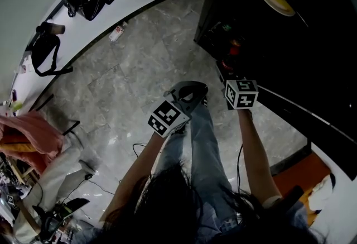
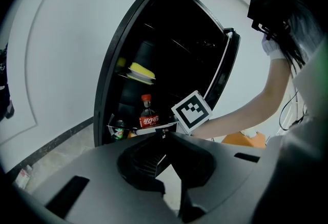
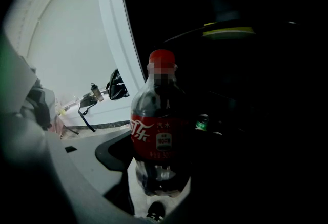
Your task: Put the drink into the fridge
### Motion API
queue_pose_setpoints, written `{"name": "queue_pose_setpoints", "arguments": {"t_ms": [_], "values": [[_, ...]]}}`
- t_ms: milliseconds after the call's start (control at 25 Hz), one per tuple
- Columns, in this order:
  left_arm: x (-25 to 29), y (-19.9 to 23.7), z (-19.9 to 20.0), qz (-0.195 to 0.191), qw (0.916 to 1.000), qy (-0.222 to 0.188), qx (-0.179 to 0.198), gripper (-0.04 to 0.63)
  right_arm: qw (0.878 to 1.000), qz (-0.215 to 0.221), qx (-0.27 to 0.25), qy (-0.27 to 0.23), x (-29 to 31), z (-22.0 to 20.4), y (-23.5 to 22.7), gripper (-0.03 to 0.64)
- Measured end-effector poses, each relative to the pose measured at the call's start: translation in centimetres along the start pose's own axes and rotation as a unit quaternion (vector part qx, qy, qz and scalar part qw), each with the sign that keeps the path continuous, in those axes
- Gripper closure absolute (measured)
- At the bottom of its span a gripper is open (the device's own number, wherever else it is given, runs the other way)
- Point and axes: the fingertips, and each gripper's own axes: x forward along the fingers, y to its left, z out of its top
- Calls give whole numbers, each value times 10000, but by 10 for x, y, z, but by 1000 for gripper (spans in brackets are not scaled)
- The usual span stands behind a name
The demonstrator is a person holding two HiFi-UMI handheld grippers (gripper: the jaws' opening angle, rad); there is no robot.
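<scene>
- The right gripper (image 3: 157,183) has its jaws closed on the lower body of the bottle (image 3: 156,133), which stands upright at the centre of its view.
- Seen from the left gripper view, the bottle is at lower centre, at the open mouth of the fridge (image 2: 109,80) and level with its lowest shelf. Whether it rests on the shelf cannot be told.
- A green-capped bottle (image 2: 119,129) stands just left of it, and a yellow plate (image 2: 139,71) sits on the shelf above.
- The left gripper (image 2: 163,140) has its jaws brought together at the tips, with nothing in them. It is held apart from the fridge, at mid-frame in the head view.
</scene>
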Motion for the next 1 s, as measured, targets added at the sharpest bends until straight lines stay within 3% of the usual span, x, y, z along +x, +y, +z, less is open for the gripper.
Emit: {"name": "queue_pose_setpoints", "arguments": {"t_ms": [520, 1000], "values": [[3, 5, -10, 19, 10000, 55, -47, 586, 9968, -570, -558, 105, 29, 6, -33, 321], [-2, 10, -24, 22, 9999, 116, -120, 586, 9942, -829, -668, 133, 48, 20, -60, 321]]}}
